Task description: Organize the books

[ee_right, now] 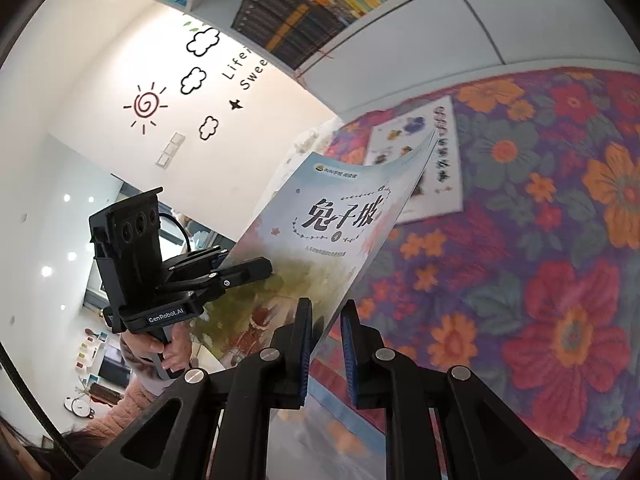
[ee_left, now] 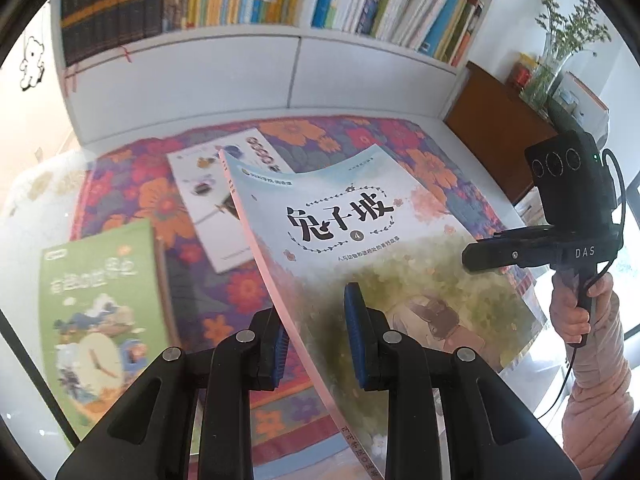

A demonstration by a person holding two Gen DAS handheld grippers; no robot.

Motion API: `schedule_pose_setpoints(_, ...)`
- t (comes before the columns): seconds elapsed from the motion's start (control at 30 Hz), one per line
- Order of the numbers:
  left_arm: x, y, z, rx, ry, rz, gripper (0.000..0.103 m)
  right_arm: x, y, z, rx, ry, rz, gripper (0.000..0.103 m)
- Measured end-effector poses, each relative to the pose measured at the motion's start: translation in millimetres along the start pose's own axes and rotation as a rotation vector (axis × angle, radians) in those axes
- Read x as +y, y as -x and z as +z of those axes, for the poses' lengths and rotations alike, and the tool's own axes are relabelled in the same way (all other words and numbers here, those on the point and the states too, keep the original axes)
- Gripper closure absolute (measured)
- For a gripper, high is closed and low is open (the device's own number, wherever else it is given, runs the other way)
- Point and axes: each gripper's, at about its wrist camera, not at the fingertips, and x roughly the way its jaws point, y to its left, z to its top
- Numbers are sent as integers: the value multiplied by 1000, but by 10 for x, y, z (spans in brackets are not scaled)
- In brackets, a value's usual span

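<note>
- A green softcover picture book [ee_left: 100,320] is lying at eight o'clock on the flowered quilt [ee_left: 248,292].
- The pale-blue paperback [ee_left: 360,248] is being held aloft, clamped by the left gripper [ee_left: 316,332] and right gripper [ee_right: 326,340].
- Judged next: being carried toward the white bookshelf [ee_left: 300,36] at twelve o'clock, kept level.

Glossy paper book [ee_left: 360,232], quilted floral cloth [ee_left: 132,184], ribbed blue pads [ee_left: 356,332]

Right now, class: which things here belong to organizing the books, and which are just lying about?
Job:
pale blue book, held by left tool and right tool
green book
white book
bookshelf

Lying about:
floral cloth
vase of greenery
</note>
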Motion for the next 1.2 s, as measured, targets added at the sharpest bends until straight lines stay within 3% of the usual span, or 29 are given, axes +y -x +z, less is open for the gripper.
schedule_pose_setpoints(0.23,425,297,-54,-45,49,16,80,349,-315,205,27,71,7,89)
schedule_pose_setpoints(0.6,1170,800,-133,-125,70,122,80,921,-1119,551,96,168,51,88)
schedule_pose_setpoints(0.93,1802,669,-341,-121,153,96,80,993,-1774,677,153,172,53,87)
schedule_pose_setpoints(1.2,2051,415,-566,-74,195,71,80,839,-2159,652,202,130,52,87)
